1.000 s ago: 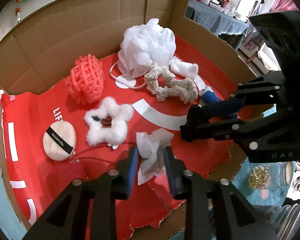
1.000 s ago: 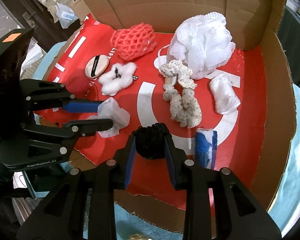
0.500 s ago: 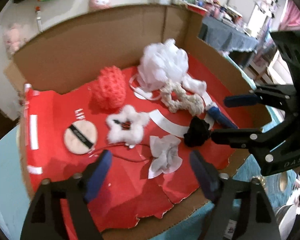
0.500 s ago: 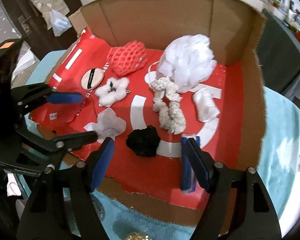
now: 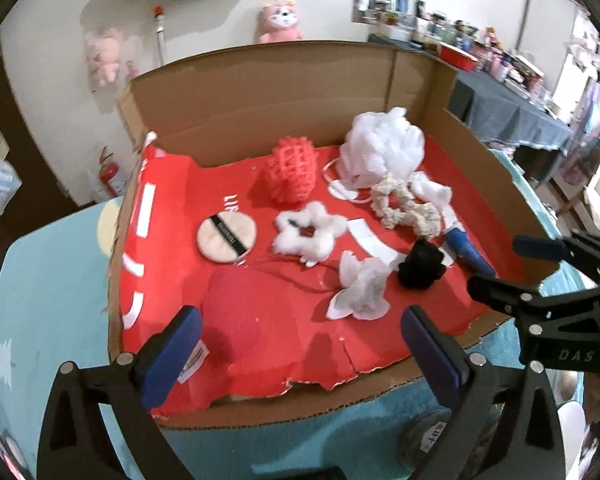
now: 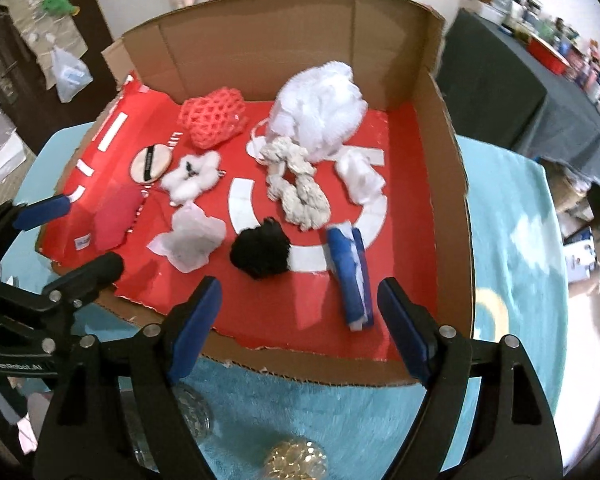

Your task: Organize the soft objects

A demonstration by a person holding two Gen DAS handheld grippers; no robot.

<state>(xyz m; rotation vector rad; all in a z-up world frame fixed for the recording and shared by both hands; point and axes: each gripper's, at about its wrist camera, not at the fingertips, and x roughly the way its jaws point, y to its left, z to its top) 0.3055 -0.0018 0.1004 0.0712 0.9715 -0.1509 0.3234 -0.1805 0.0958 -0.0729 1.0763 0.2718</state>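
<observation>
In the cardboard box (image 6: 448, 184) we find the bath pouf (image 6: 318, 110) at twelve o'clock, the knitted scrunchie (image 6: 296, 186) at centre, the powder puff (image 6: 149, 164) at nine, the crumpled tissue (image 6: 190, 238) at seven, and the pompom (image 6: 262, 252) at six.

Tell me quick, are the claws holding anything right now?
Left claw: open, holding nothing, over the near edge of the cardboard box.
Right claw: open, holding nothing; the black pom-pom lies in the box.
</observation>
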